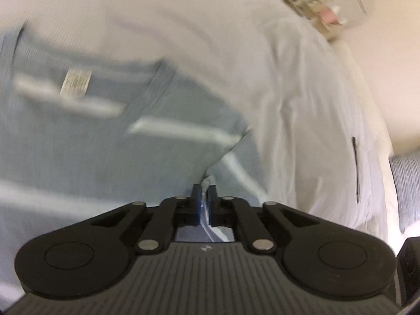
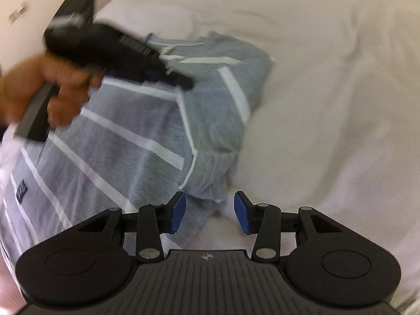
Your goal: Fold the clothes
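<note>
Left gripper (image 1: 204,193): our jaws are pinched on a fold of the striped grey-blue shirt (image 1: 86,141), which spreads ahead and left of the fingers over the white bedding (image 1: 302,105). Right gripper (image 2: 210,211): jaws wide, holding nothing; shirt hem lies between and just ahead of the pads. Risk: the left side looks mid-swing (blurred), so a thin pinch could slip and collapse the fold. Count: one shirt, two grippers, one hand (image 2: 55,89) seen.

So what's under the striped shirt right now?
The striped shirt lies on white bedding, which shows all around it. A folded-over flap covers part of the shirt itself. Whatever sits directly beneath the shirt is hidden. The left gripper pinches its fabric.
</note>
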`<state>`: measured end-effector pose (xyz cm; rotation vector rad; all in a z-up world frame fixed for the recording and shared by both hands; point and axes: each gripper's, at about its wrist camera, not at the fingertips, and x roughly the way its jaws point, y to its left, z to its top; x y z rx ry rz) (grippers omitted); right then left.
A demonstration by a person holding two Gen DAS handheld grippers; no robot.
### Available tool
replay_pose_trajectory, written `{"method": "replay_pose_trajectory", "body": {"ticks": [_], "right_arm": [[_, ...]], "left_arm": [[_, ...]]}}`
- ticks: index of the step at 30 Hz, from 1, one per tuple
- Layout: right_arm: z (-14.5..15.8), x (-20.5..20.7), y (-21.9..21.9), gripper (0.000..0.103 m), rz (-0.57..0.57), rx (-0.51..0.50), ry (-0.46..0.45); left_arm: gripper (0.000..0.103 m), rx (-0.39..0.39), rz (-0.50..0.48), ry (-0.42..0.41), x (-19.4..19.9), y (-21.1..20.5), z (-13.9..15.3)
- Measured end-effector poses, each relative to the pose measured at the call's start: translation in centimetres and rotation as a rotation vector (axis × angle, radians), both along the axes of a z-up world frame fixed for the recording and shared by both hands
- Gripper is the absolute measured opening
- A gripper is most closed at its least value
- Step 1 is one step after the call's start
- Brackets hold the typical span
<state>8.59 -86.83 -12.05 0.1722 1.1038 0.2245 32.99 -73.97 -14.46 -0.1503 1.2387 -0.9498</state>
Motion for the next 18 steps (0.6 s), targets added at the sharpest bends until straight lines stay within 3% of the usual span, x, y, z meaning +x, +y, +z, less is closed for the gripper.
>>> {"method": "replay_pose_trajectory", "body": {"ticks": [6, 11, 18], "right_arm": [[-0.7, 0.8, 2.3, 0.044, 0.089, 0.055, -0.018], [-0.3, 1.5, 1.4, 0.044, -0.005, 0.101, -0.034], [0.6, 5.0, -3.4, 0.044, -0.165, 0.05, -0.086]], "left_arm": [[0.0, 0.015, -0.112, -0.105, 1.8, -1.9, 1.8], [0.0, 0.053, -0.161, -0.096, 1.4, -1.4, 1.5], [0.001, 0.036, -0.158, -0.072, -0.1, -0.4, 0.5]]}}
